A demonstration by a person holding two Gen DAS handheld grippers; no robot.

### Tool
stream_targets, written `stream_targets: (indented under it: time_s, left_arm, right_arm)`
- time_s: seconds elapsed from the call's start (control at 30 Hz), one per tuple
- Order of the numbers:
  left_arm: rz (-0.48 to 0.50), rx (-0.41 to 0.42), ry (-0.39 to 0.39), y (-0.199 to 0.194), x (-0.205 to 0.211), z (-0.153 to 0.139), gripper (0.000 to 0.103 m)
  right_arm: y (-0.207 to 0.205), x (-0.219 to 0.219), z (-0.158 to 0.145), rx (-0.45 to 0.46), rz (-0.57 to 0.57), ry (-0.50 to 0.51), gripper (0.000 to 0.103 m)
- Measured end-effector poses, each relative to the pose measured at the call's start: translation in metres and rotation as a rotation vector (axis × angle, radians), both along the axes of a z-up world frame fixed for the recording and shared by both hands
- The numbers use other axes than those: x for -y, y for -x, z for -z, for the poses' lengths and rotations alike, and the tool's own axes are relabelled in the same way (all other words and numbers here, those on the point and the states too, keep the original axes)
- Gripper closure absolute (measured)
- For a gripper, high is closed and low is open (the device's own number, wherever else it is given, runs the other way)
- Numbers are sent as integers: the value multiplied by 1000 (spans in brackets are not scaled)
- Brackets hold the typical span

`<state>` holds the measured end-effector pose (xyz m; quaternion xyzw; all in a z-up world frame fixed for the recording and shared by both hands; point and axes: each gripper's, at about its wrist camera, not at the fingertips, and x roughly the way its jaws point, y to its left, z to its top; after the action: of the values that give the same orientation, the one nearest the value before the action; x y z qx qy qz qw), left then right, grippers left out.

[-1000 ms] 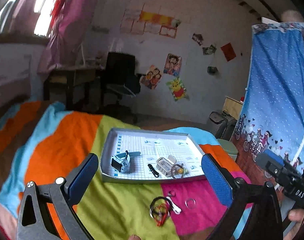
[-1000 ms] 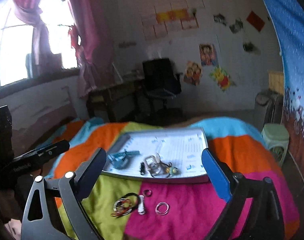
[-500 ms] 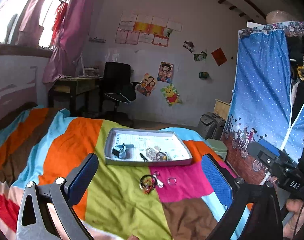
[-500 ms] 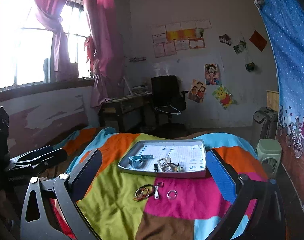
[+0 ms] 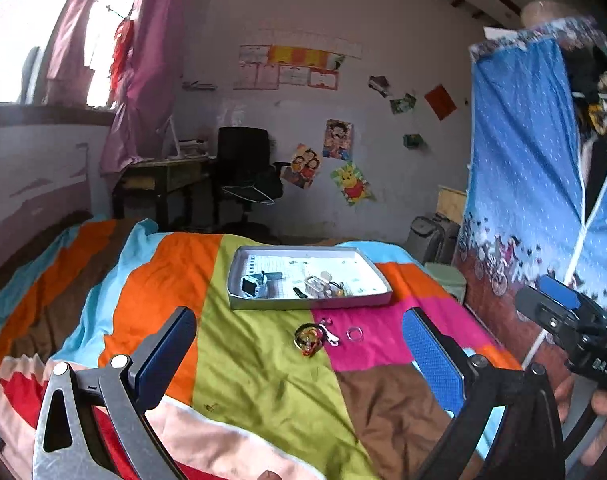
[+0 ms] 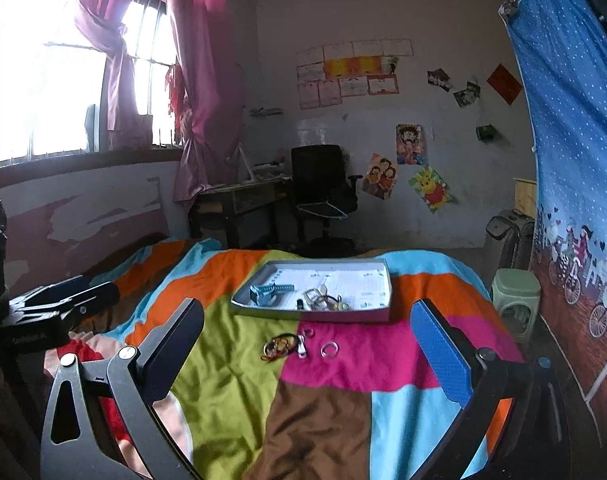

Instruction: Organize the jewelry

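Jewelry is only part sorted; a watch and small pieces lie in the tray on the bed; bangles, a clip and two rings lie loose before it; both my grippers gape empty, well back.

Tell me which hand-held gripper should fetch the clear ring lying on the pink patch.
Right, marginally. Both hand-held grippers, left and right, are open, empty and back from the items, but the clear ring sits nearer the right one's centre line.
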<state>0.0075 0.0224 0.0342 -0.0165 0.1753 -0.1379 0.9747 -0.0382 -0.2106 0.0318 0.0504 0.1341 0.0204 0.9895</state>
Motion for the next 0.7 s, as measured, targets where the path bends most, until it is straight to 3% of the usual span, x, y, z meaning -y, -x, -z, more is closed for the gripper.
stream_targets:
  time_s: [0.3,0.47,0.7]
  left_arm:
    - [-14,-45,-22,-9,7,11,0]
    - [-4,-19,-41,-20,8,15,0]
    - [49,-60,-100,-59,7,29,0]
  right_arm:
    - [-11,8,26,-47,36,-14,1]
    - [-25,7,34,-61,47,-21,1]
    - [-57,6,46,-94,40,-11,1]
